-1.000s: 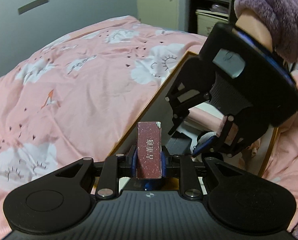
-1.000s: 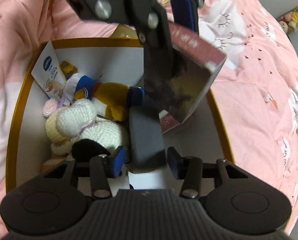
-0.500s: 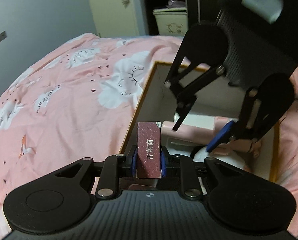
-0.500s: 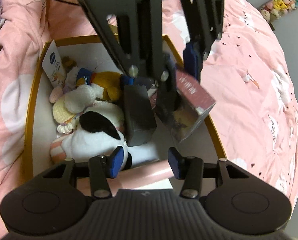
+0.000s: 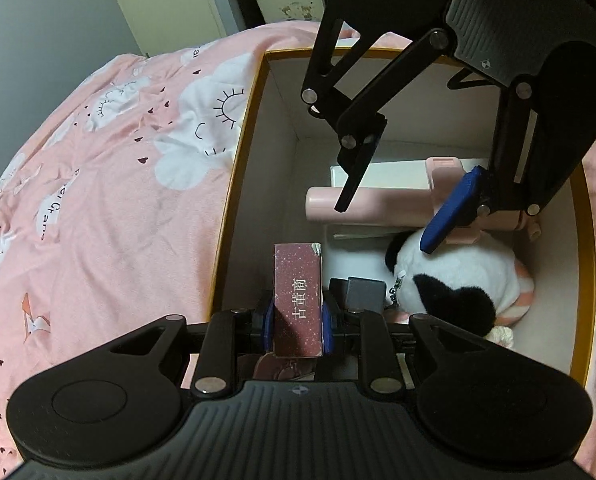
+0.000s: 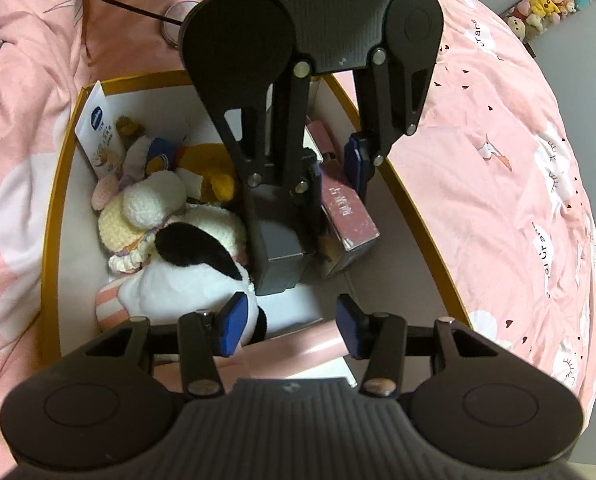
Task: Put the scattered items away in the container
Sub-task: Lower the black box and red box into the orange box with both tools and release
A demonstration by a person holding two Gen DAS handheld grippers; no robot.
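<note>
My left gripper [image 5: 297, 320] is shut on a maroon box with white lettering [image 5: 298, 300], held down inside the gold-rimmed white container [image 5: 233, 184]. In the right wrist view the same box [image 6: 348, 210] sits between the left gripper's blue pads beside a grey box [image 6: 277, 248]. My right gripper [image 6: 291, 322] is open and empty above the container; in the left wrist view it [image 5: 390, 216] hangs over a pink tube [image 5: 378, 204]. A black-and-white plush [image 5: 454, 284] lies in the container.
The container also holds a crocheted cream toy [image 6: 149, 208], a yellow duck plush [image 6: 205, 164] and a white-blue pouch [image 6: 97, 136]. The pink cloud-print bedspread [image 5: 97, 184] lies all around. A cable [image 6: 109, 0] runs behind the container.
My left gripper has carried the maroon box over the rim and down into the container. My right gripper let go of the grey box, opened and drew back above it.
</note>
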